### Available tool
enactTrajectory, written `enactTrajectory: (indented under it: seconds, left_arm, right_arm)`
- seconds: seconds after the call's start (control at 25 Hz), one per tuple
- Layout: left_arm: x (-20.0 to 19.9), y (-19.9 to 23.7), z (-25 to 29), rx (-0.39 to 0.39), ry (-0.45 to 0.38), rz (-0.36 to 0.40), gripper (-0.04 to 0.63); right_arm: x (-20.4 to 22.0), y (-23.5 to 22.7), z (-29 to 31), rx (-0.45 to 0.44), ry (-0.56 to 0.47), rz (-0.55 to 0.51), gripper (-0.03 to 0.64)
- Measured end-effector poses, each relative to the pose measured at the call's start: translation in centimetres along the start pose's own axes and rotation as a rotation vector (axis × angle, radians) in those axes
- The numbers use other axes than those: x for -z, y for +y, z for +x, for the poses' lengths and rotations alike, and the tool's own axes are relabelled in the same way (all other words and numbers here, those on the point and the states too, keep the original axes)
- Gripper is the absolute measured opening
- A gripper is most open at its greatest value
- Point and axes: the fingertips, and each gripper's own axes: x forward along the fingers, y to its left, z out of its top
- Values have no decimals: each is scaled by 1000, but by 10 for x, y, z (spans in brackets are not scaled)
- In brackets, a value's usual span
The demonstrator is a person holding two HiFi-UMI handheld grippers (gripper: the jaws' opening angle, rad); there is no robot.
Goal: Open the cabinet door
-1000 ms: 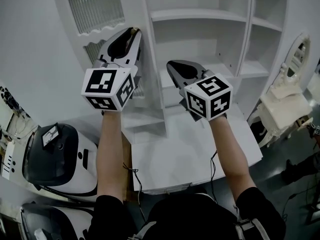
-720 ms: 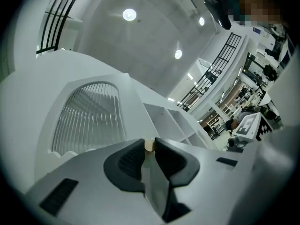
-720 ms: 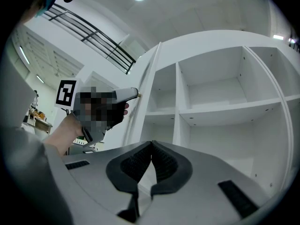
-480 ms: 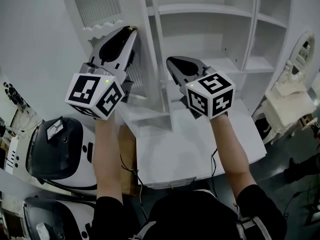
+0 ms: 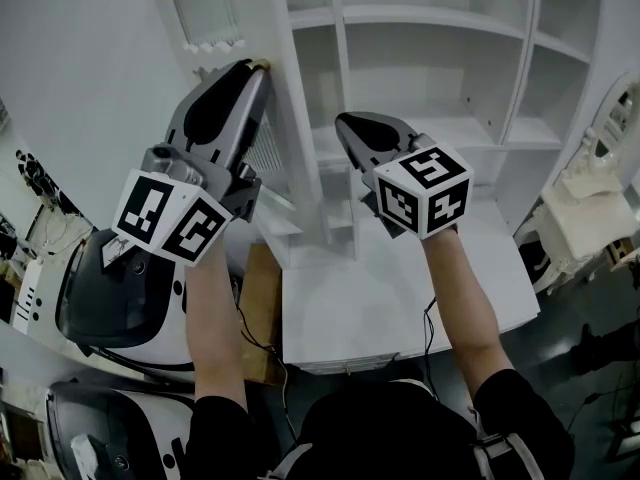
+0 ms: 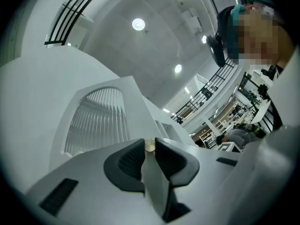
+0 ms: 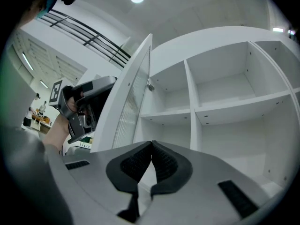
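Note:
The white cabinet door (image 5: 280,138) with its ribbed glass panel (image 6: 96,121) stands swung out from the open shelves (image 5: 420,78). In the head view my left gripper (image 5: 258,66) is at the door's free edge. In the left gripper view the left gripper (image 6: 149,143) is shut on the small brass knob (image 6: 149,146), with the door's edge (image 6: 157,186) running between the jaws. My right gripper (image 5: 346,121) hovers in front of the shelves, shut with nothing in it. In the right gripper view its tips (image 7: 151,143) meet, and the door (image 7: 133,93) and the left gripper (image 7: 82,104) show at left.
The cabinet stands on a white platform (image 5: 400,298). A white machine with a dark top (image 5: 110,298) sits close at the left, below the door. A white ornate dresser (image 5: 600,198) stands at the right. A wooden board (image 5: 262,308) lies beside the platform.
The left gripper has drawn back to the left with the knob, and the door has swung further out from the shelves. The right gripper has stayed before the shelves, still shut.

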Motion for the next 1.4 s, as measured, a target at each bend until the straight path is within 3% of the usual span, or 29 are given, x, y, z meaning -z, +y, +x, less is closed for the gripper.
enactTrajectory:
  seconds: [0.4,0.56,0.8,1.0,1.2,1.4]
  left_arm:
    - [-10,7,-23,25,-31,-41,81]
    - [-27,16,-60,19,-48,-46,84]
    - [-38,25,-82,-17,-25,20,89]
    - [-47,34,-102,-56,-27,22,89]
    - [-56,36,-119,-107,2,112,48]
    - [-57,39,-122,-118,18,118,48]
  right_arm:
    - [4,13,17,-48,5,2,17]
    - [-1,45,26,-75,-5,-8,17]
    - [-3,73,38,-124,-17,-1,17]
    - [-2,95,47,-168,-25,2,17]
    - [-2,109,55,-207,-30,13,17]
    - [0,125,65,-243,-32,23,17]
